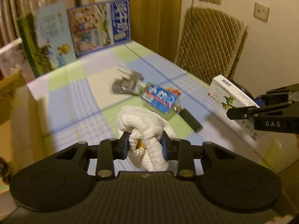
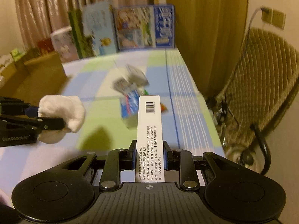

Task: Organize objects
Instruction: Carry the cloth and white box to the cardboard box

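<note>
Two grippers are up over the table: the left gripper (image 1: 145,145) pinches one white cloth (image 1: 143,125), the right gripper (image 2: 149,155) one white carton (image 2: 149,130). On the checked tablecloth (image 1: 78,97) lie one blue packet (image 1: 160,100), one grey packet (image 1: 125,85), one black bar (image 1: 190,120). Three picture books (image 1: 99,26) stand behind, with one quilted chair (image 1: 209,46) alongside.

Blurred beyond reading: the grey packet (image 1: 127,83) mid-counter, smeared in both views (contents impossible to name). Lettering on the upright books (image 2: 130,29) at the far edge likewise smeared. Half hidden behind the white box (image 2: 149,130) in the right wrist view: the blue-labelled pack (image 2: 129,104). Cut off by the left frame edge: the cardboard box (image 2: 28,78). Tucked inside the white cloth (image 1: 143,130): something yellow, too small to identify
</note>
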`<act>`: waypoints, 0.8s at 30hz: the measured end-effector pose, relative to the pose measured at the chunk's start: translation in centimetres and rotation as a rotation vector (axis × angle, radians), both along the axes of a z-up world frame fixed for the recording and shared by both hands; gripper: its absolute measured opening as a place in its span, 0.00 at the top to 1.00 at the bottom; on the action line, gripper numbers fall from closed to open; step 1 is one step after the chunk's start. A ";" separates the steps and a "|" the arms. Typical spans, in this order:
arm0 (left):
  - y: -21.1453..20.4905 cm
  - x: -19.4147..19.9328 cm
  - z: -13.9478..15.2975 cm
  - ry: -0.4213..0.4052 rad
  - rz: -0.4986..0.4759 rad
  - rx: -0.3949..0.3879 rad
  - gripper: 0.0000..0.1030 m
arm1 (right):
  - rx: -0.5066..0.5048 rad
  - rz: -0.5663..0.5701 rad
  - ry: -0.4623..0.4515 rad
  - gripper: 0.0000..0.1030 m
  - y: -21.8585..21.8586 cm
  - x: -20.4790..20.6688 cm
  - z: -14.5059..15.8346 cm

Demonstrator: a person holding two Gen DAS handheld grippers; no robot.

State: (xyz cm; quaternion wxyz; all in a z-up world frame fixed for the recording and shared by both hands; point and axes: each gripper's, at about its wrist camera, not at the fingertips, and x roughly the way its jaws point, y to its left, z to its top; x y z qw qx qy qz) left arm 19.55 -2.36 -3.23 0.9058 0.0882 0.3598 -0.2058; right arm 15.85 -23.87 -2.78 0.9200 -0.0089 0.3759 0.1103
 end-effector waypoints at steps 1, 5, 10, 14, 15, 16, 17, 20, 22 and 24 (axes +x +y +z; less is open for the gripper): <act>0.3 -0.4 0.8 -0.009 0.011 -0.004 0.73 | 0.012 0.008 -0.014 0.78 0.4 -0.2 1.0; 1.6 -2.4 3.9 -0.047 0.066 -0.013 0.73 | 0.047 0.045 -0.065 0.78 2.2 -1.5 4.1; 3.9 -5.6 6.7 -0.084 0.137 -0.039 0.73 | 0.079 0.101 -0.100 0.78 4.7 -3.4 6.8; 6.1 -8.2 8.0 -0.100 0.203 -0.055 0.73 | 0.098 0.150 -0.117 0.78 7.0 -4.9 8.1; 6.6 -8.8 8.3 -0.101 0.216 -0.059 0.73 | 0.102 0.160 -0.119 0.78 7.4 -5.2 8.3; 7.2 -9.4 8.5 -0.103 0.229 -0.062 0.73 | 0.107 0.174 -0.120 0.78 8.1 -5.5 8.5; 7.8 -10.0 8.8 -0.107 0.245 -0.066 0.73 | 0.111 0.185 -0.121 0.78 8.6 -5.7 8.6; 9.6 -11.4 9.4 -0.116 0.288 -0.070 0.73 | 0.117 0.218 -0.124 0.78 10.3 -6.2 9.1; 10.7 -12.1 9.9 -0.123 0.309 -0.073 0.73 | 0.120 0.238 -0.124 0.78 11.5 -6.5 9.2; 11.9 -12.7 10.2 -0.131 0.328 -0.072 0.73 | 0.120 0.258 -0.125 0.78 12.5 -6.8 9.4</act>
